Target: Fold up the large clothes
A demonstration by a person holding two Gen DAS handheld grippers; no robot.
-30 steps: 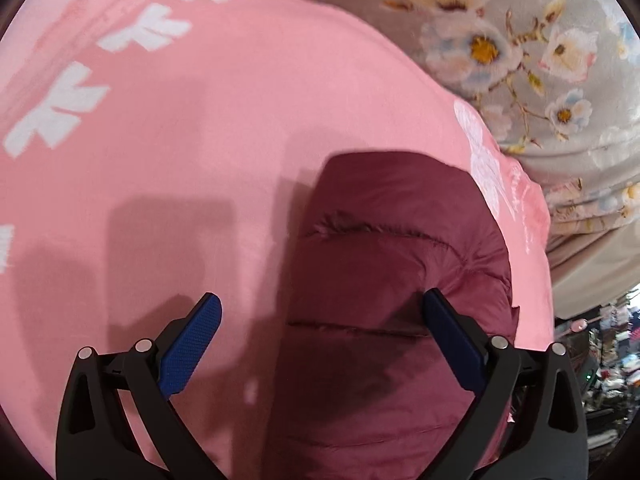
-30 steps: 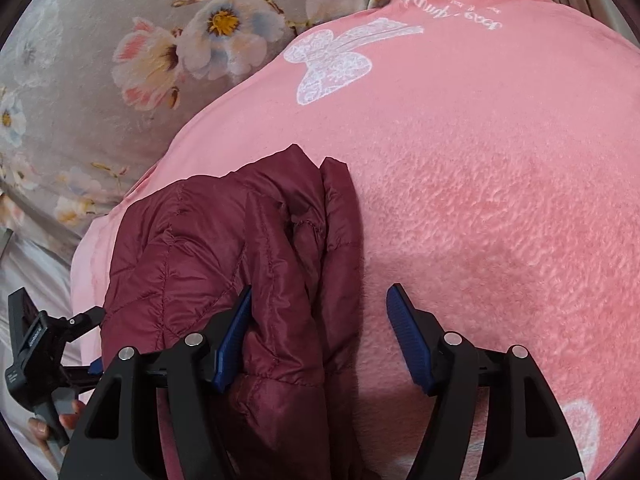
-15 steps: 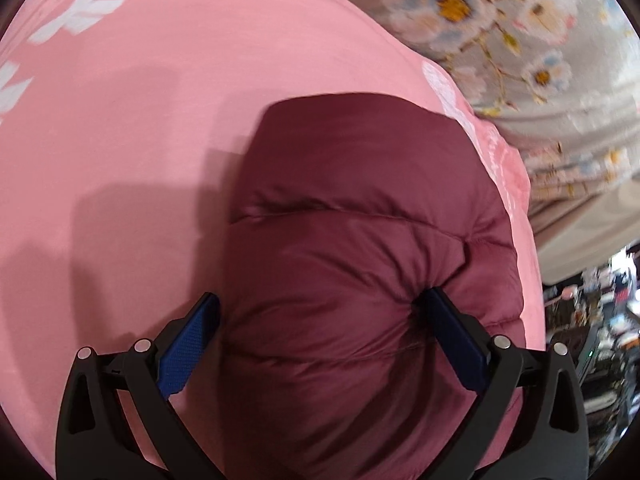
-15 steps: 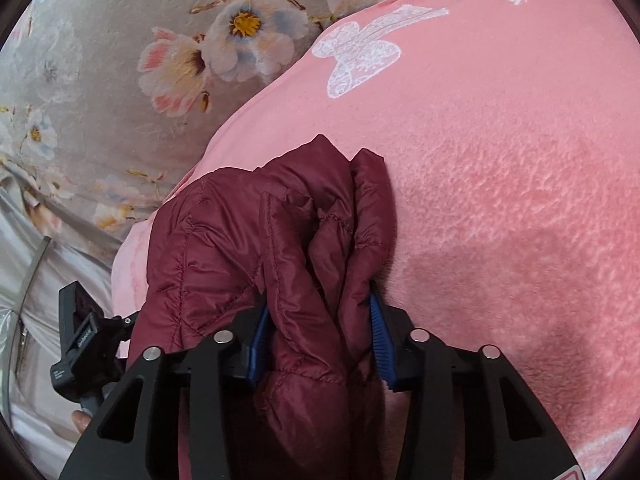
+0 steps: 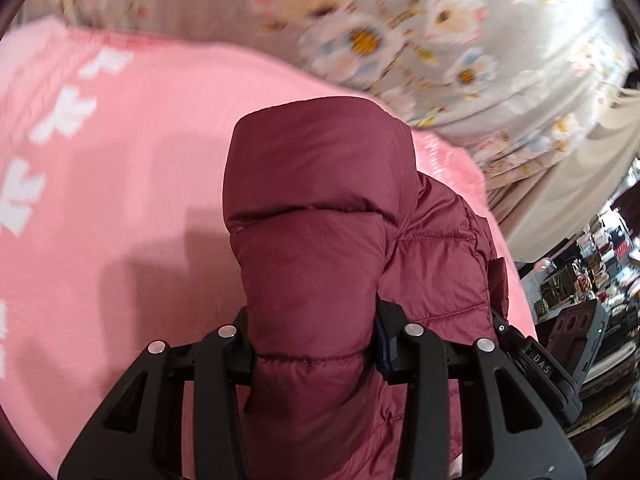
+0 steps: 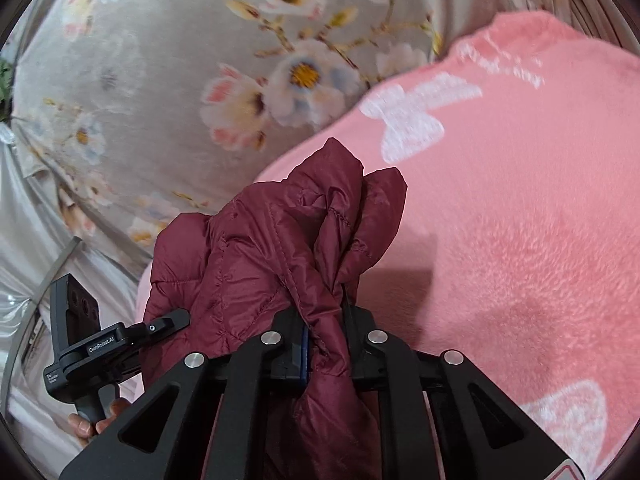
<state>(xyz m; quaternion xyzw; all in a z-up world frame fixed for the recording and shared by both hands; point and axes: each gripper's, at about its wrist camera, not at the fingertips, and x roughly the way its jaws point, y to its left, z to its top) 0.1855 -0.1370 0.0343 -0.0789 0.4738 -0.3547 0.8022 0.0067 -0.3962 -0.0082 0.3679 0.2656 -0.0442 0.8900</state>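
A maroon quilted puffer jacket lies bunched on a pink fleece blanket. My left gripper is shut on a thick fold of the jacket, which bulges up between and over the fingers. In the right wrist view the same jacket is crumpled, and my right gripper is shut on a gathered edge of it. The left gripper's body shows at the lower left of the right wrist view, close beside the jacket. Both pairs of fingertips are hidden by fabric.
The pink blanket with white bow prints lies over a grey floral bedsheet. The bed's edge and beige drapes are at the right of the left wrist view, with cluttered shelves beyond.
Both grippers went from open around the jacket to shut on it. The left closed last. The gripped jacket has lifted and bunched up off the blanket.
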